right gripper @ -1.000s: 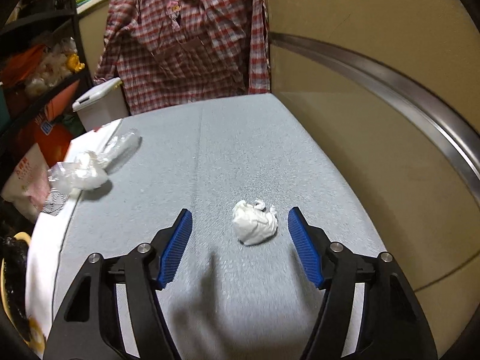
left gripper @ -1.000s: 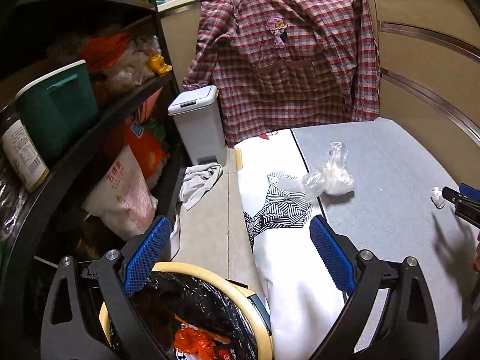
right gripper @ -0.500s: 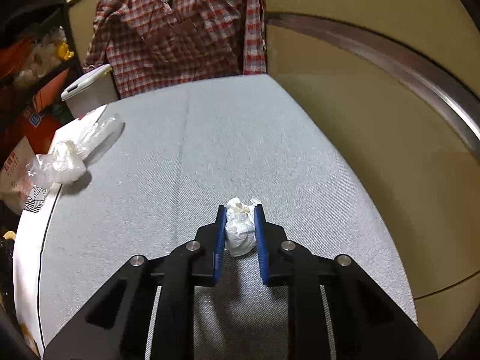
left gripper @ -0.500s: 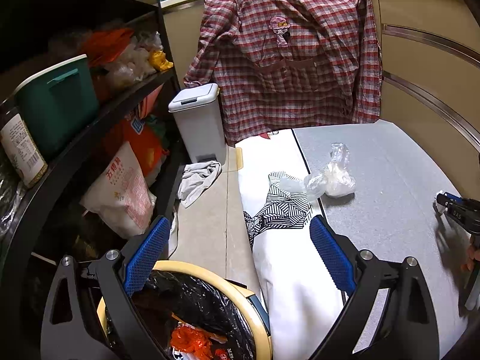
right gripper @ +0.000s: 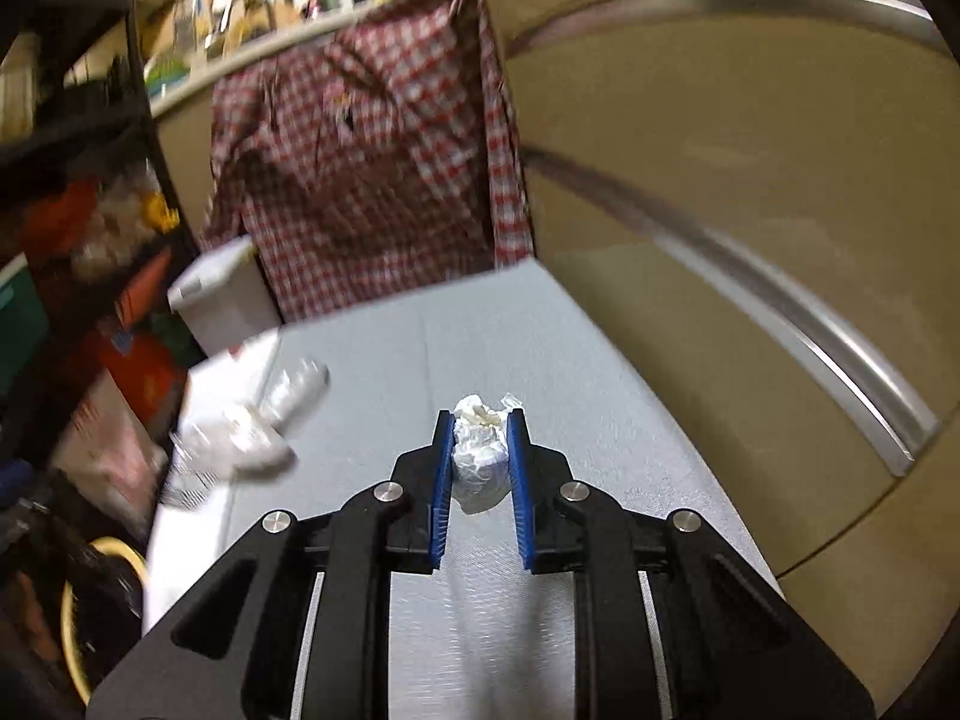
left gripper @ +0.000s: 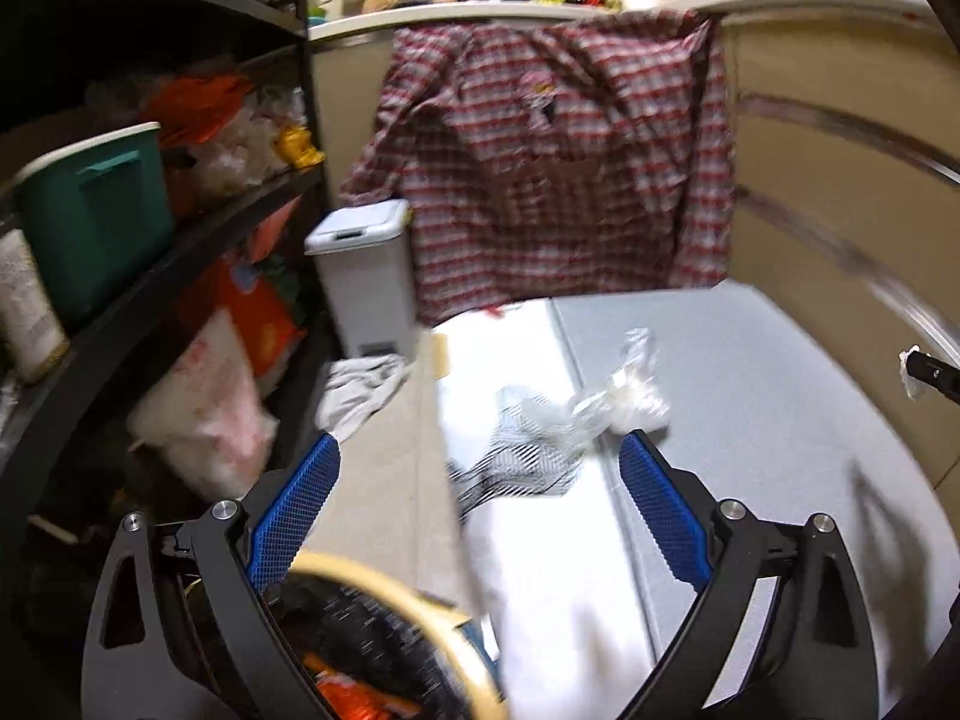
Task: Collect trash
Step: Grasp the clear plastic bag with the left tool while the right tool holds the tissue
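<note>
My right gripper [right gripper: 479,427] is shut on a crumpled white paper wad [right gripper: 477,456], held above the grey mattress [right gripper: 420,360]. In the left wrist view the same wad [left gripper: 909,373] shows at the right edge, pinched in the right gripper's tips. A crumpled clear plastic bag [left gripper: 624,402] lies on the mattress near its left edge, also seen as the plastic bag [right gripper: 252,426]. My left gripper [left gripper: 477,483] stands open with nothing between its pads, above a yellow-rimmed bin [left gripper: 414,606] lined with a black bag, orange trash inside. The bin [right gripper: 78,606] shows low left in the right wrist view.
A dark shelf rack [left gripper: 150,252] full of bags and a green box fills the left. A small white lidded bin [left gripper: 366,276] stands by a hanging plaid shirt [left gripper: 558,168]. A white patterned sheet [left gripper: 528,480] covers the mattress's left side. A beige wall panel [right gripper: 750,210] bounds the right.
My right gripper closed on the paper wad and lifted it off the mattress. The left gripper stayed over the bin, tilting slightly.
</note>
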